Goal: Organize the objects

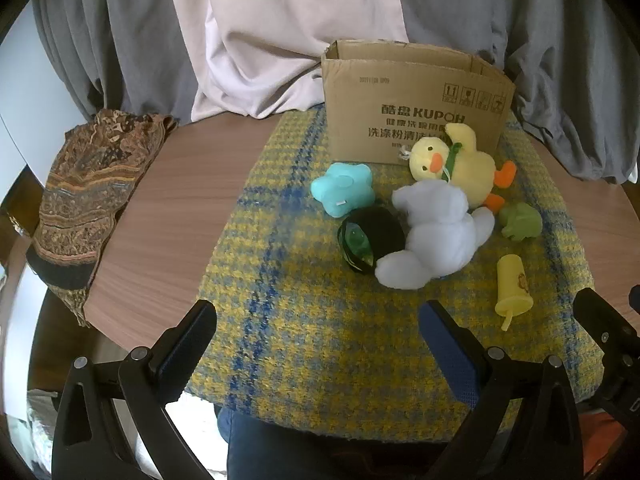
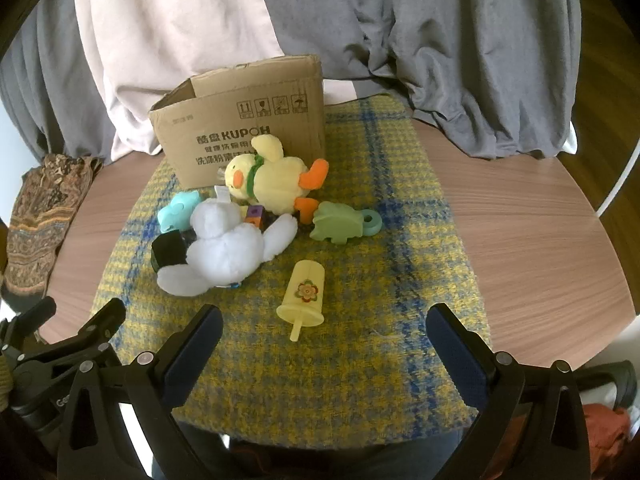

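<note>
An open cardboard box [image 1: 416, 92] [image 2: 240, 112] stands at the back of a yellow-and-blue woven mat [image 1: 320, 300] [image 2: 360, 240]. In front of it lie a yellow plush duck [image 1: 456, 164] [image 2: 272, 180], a white plush toy [image 1: 436, 232] [image 2: 224, 248], a teal star toy [image 1: 342, 194] [image 2: 178, 208], a black-and-green ball [image 1: 370, 238], a green toy [image 1: 520, 222] [image 2: 340, 222] and a yellow popsicle toy [image 1: 512, 284] [image 2: 306, 296]. My left gripper [image 1: 320, 344] hangs open over the mat's near part, with nothing between its jaws. My right gripper [image 2: 324, 344] is open too, just short of the popsicle toy.
The mat lies on a round wooden table [image 1: 168, 216] [image 2: 520, 220]. A folded patterned cloth [image 1: 92, 196] [image 2: 36, 216] rests at the table's left edge. Grey and pale draped fabric [image 1: 280, 32] hangs behind the box. A person's blue trouser leg [image 1: 320, 448] shows below the table edge.
</note>
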Demonstrator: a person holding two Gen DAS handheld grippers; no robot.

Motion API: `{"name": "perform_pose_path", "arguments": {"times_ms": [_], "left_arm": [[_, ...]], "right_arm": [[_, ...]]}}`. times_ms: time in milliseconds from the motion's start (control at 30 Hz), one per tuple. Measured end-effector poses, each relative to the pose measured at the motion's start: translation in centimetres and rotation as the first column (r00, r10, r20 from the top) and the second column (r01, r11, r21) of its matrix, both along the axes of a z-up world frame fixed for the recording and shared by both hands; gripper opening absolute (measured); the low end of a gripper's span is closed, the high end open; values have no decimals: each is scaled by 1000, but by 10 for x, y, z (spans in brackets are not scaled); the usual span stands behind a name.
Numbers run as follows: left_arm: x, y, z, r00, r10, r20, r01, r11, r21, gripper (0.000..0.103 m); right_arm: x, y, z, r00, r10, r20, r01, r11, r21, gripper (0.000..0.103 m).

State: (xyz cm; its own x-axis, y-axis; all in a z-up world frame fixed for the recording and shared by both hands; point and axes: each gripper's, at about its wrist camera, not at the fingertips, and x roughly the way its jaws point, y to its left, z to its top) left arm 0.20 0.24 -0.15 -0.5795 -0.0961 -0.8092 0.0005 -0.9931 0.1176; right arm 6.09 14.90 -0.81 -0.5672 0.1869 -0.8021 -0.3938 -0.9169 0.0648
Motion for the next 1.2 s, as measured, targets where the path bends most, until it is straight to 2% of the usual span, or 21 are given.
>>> {"name": "perform_pose_path", "arguments": {"times_ms": [1200], "left_arm": [[-1, 1, -2, 1000, -12, 6, 12, 1000, 6, 103]], "right_arm": [[-1, 0, -4, 1000, -4, 8, 4, 1000, -3, 102]]}}
